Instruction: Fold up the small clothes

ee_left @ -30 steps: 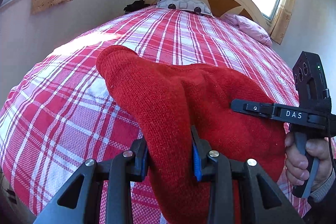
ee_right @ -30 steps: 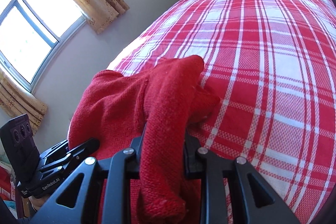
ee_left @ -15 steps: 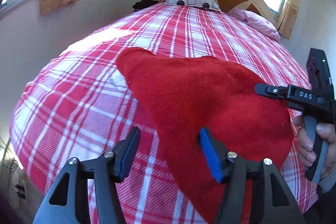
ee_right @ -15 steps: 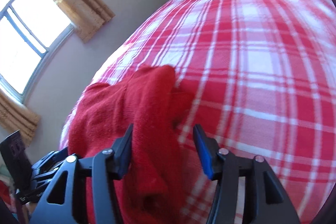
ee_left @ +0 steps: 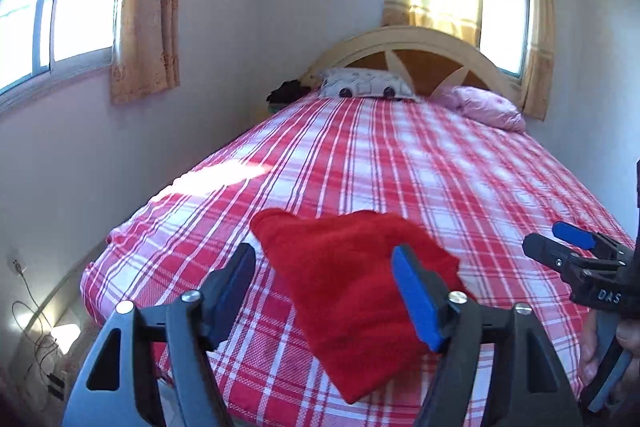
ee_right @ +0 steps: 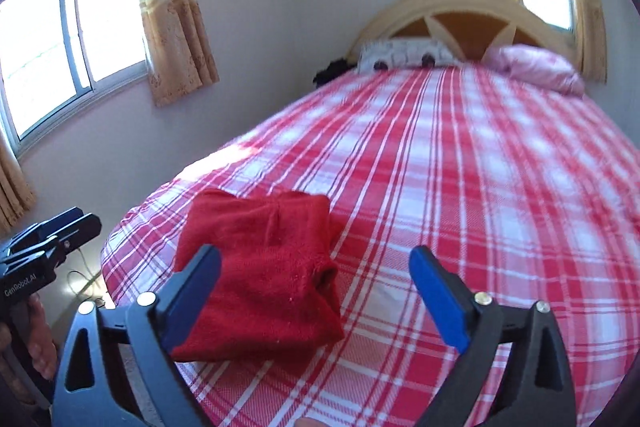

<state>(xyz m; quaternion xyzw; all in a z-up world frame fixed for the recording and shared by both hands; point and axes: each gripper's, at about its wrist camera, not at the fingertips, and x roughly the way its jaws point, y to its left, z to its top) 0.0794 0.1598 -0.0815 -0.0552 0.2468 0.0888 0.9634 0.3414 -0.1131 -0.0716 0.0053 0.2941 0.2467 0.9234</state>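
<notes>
Plainly, we can read two bits of lettering: "DAS" in white on the side of the right tool (ee_left: 576,251) as the left wrist camera sees it, and "GenRobot.AI" on the side of the left tool (ee_right: 52,231) as the right wrist camera sees it.

We see both tools pointing downward over the foot of the bed (ee_left: 400,155), each gripped by a hand on its dark handle; part of the right hand (ee_left: 624,343) shows at the frame edge, and part of the left hand (ee_right: 40,339) likewise. The left tool's jaws have just been opening and stand wide apart with nothing between them; the sweater lies below and beyond, free of the blue pads. The right tool's jaws have just been opening too, and gape wider, holding nothing.

The red sweater (ee_right: 264,259) lies folded on the bed near its foot, toward the side by the wall, a thick, fuzzy knit bundle of roughly rectangular shape with a rolled edge showing on its right side. In the left wrist view it tapers toward us.

The bed wears a woven red, pink and white plaid cover. At its head stands a pale arched wooden headboard (ee_left: 420,47) with darker panels, a patterned white pillow (ee_left: 366,85) and a glossy pink pillow (ee_left: 484,105). Yellow-tan curtains (ee_right: 172,7) hang at the windows.
</notes>
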